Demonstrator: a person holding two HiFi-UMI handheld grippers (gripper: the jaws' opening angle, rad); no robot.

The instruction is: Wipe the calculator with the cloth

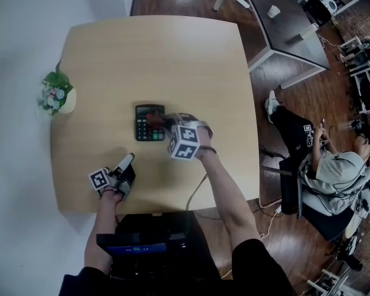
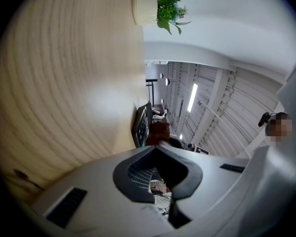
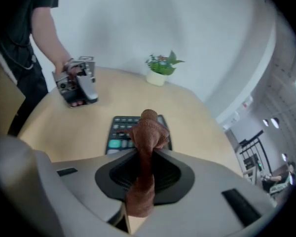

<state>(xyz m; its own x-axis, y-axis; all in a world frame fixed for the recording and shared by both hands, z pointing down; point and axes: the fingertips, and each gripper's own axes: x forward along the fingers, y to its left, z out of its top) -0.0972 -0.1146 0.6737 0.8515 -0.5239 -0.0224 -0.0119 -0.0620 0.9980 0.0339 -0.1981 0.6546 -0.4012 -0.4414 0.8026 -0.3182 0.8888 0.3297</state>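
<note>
A black calculator [image 1: 147,128] lies face up near the middle of the round wooden table [image 1: 111,54]. My right gripper [image 1: 171,127] is shut on a bunched reddish-brown cloth [image 3: 148,132], which hangs over the calculator's [image 3: 119,134] key area; whether the cloth touches the keys I cannot tell. The cloth [image 1: 156,116] shows red over the calculator's upper right. My left gripper [image 1: 127,160] rests low near the table's front, left of the calculator, jaws shut with nothing between them. In the left gripper view the gripper [image 2: 157,149] points level toward the calculator [image 2: 140,125] and cloth [image 2: 158,132].
A small potted plant [image 1: 57,94] stands at the table's left edge, also seen as the plant [image 3: 161,68] beyond the calculator. A dark device [image 1: 149,239] sits just off the table's front edge. A seated person [image 1: 333,171] and another desk [image 1: 283,17] are to the right.
</note>
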